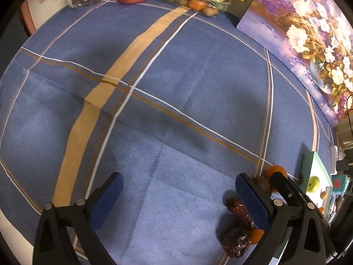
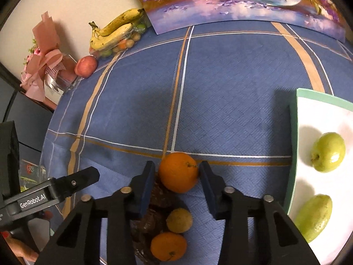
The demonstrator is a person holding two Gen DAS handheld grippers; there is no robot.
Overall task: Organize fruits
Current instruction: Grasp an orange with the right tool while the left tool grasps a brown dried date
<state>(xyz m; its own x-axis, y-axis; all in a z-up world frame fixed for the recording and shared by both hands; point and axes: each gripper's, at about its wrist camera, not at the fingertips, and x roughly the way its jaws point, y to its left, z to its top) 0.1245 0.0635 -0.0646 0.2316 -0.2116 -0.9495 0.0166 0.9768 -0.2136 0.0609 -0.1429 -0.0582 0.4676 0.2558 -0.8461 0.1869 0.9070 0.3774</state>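
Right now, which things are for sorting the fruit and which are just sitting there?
For the job:
- orange between the right gripper fingers
- smaller orange
- yellowish fruit
- two green fruits on the white tray

Just sitting there:
- flower painting
- pink bouquet
- bananas
- tablecloth

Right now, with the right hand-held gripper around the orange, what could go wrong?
1. The right hand-held gripper straddles the orange, which is round, so it may squirt forward when pinched.
2. Its left finger sits close to the dark dried fruits, so it might drag them along.
3. A smaller orange and a yellowish fruit lie just behind and may roll if bumped.
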